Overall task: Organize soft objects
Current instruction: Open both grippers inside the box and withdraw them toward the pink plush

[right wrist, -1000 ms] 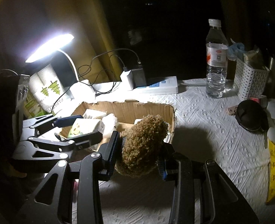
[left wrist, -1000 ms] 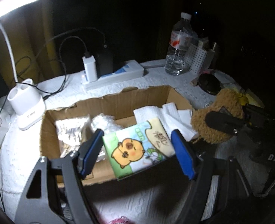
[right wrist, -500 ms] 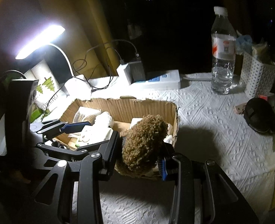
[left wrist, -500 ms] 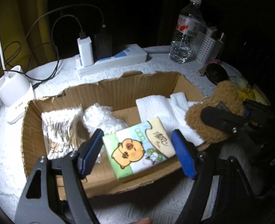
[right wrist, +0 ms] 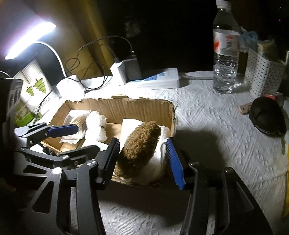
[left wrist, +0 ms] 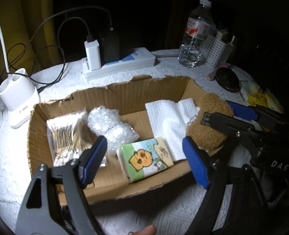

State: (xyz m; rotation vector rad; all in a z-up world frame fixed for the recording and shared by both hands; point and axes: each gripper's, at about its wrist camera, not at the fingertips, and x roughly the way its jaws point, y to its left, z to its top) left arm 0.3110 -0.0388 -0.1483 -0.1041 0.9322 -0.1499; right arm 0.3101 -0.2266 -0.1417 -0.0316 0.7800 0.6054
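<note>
I am holding the left gripper (left wrist: 144, 156) low over the near wall of the cardboard box (left wrist: 124, 96), its jaws standing wide apart with nothing between them; the tissue pack (left wrist: 146, 161) is lying on the box floor beneath the gap. I am angling the right gripper (right wrist: 142, 154) in at the box's right end, its jaws also parted, with the brown plush toy (right wrist: 138, 148) resting between them on the folded white paper towel (left wrist: 170, 121); one pad seems just beside it.
</note>
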